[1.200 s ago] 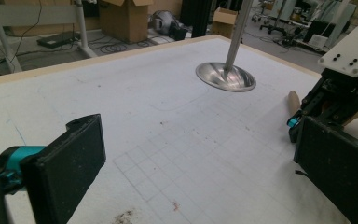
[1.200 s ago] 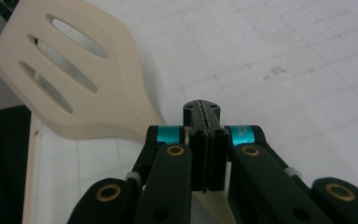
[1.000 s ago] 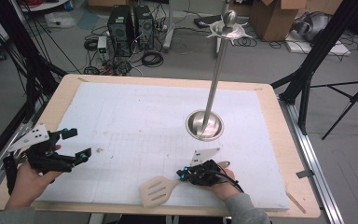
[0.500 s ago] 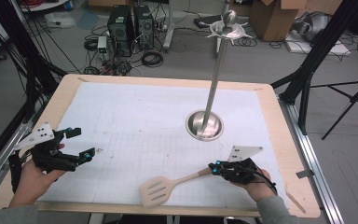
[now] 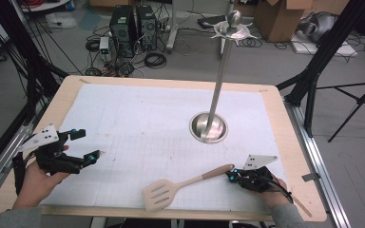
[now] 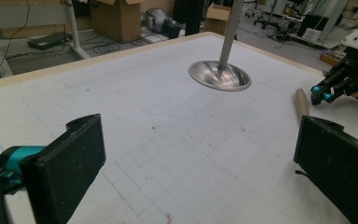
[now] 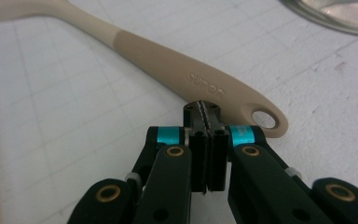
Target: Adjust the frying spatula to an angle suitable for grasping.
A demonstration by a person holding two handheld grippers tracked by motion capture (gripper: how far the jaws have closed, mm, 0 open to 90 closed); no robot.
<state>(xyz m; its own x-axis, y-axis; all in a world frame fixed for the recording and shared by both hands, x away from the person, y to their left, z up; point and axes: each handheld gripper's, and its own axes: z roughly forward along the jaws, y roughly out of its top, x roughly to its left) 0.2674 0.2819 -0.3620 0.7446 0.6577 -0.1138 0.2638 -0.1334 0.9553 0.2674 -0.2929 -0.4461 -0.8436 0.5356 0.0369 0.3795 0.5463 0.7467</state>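
Note:
A beige slotted spatula lies flat on the white gridded mat, head toward the front edge and handle pointing right. My right gripper is shut, with its tips against the end of the handle. In the right gripper view the closed jaws press against the edge of the spatula handle, next to its hanging hole, and nothing is held between them. My left gripper is wide open over the left of the table. Between its spread jaws I see bare mat, and farther off the spatula handle tip and the right gripper.
A tall metal stand with a round base rises right of centre, with hooks at its top. Its base also shows in the left gripper view and the right gripper view. Computers, cables and boxes are on the floor beyond the table's wooden rim.
My right gripper has slid right along the spatula handle to its end, uncovering the handle. The spatula head has stayed put. The left gripper has barely shifted.

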